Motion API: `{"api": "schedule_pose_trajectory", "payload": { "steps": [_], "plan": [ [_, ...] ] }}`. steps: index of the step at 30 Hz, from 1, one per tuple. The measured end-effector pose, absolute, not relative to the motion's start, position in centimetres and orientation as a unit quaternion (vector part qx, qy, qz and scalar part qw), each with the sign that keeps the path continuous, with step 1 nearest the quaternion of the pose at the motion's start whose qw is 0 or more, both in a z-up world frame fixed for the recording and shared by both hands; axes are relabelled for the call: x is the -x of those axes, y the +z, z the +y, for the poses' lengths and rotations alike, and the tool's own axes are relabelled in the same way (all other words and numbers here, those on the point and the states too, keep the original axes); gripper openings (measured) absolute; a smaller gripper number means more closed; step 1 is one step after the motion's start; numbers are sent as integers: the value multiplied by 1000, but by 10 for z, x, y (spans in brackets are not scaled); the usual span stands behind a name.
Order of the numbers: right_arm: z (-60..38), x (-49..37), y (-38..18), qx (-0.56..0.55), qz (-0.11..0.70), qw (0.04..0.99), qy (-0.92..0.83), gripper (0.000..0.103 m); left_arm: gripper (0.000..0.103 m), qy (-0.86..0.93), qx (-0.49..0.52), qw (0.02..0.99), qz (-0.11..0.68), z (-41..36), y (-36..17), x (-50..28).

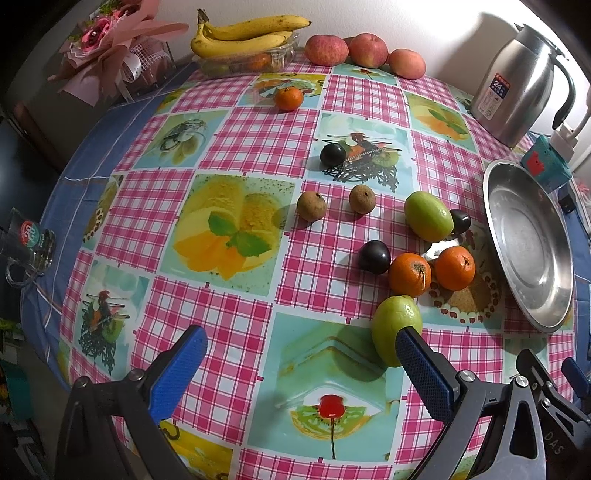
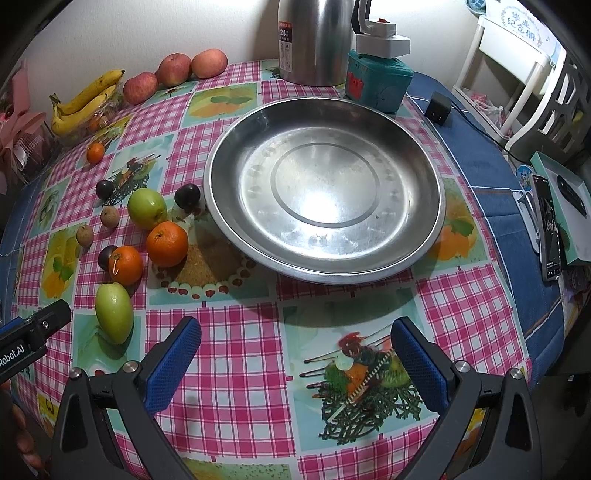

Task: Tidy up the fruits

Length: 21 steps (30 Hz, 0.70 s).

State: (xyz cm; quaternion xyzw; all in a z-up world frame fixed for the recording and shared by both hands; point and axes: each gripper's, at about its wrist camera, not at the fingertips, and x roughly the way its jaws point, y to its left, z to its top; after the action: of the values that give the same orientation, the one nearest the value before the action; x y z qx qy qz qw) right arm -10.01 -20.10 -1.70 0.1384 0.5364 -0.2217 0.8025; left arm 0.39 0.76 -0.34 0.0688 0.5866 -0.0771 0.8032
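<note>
Nearest, both tools are hovering released above the surface [image 2: 236, 369], jaws spread wide and holding nothing: left tool [image 1: 299, 354] over the checked cloth, right tool [image 2: 295, 350] facing the steel plate [image 2: 424, 236]. Just beyond the left tool's right finger, a green fruit [image 1: 395, 332] is lying on its side, partly hidden behind that finger; I cannot tell whether they are touching. Further on, two oranges [image 1: 430, 271] are sitting side by side, apparently touching, with a dark plum [image 1: 373, 256] just beside them and a second green fruit [image 1: 427, 216] and another plum [image 1: 460, 220] behind. Two brown longans [image 1: 336, 205] are resting apart toward mid-surface, a third plum [image 1: 332, 154] past them, a small tangerine [image 1: 288, 98] farther still. At the far edge, bananas [image 1: 240, 35], three apples [image 1: 364, 51] and a steel kettle [image 1: 517, 85] are standing against the wall. The plate is lying empty, so the sorting is looking barely begun. Risks, as I judge them: the round fruit is likely to roll if a finger nudges it off-centre; the packed oranges and plum are leaving little room for a finger to slip between; the smooth green fruit may squirt out of a shallow pinch; a fruit dropped onto the sloped rim may bounce out.
</note>
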Motion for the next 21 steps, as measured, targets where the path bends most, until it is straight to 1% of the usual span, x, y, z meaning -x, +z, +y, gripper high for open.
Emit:
{"api": "schedule_pose_trajectory", "payload": {
  "steps": [15, 21],
  "plan": [
    [-201, 100, -18, -138, 538, 802, -221, 102, 103, -79, -65, 806, 583, 8, -3, -5],
    [-197, 96, -17, -148, 531, 811, -198, 102, 103, -80, -43, 813, 575, 15, -2, -9]
  ]
}}
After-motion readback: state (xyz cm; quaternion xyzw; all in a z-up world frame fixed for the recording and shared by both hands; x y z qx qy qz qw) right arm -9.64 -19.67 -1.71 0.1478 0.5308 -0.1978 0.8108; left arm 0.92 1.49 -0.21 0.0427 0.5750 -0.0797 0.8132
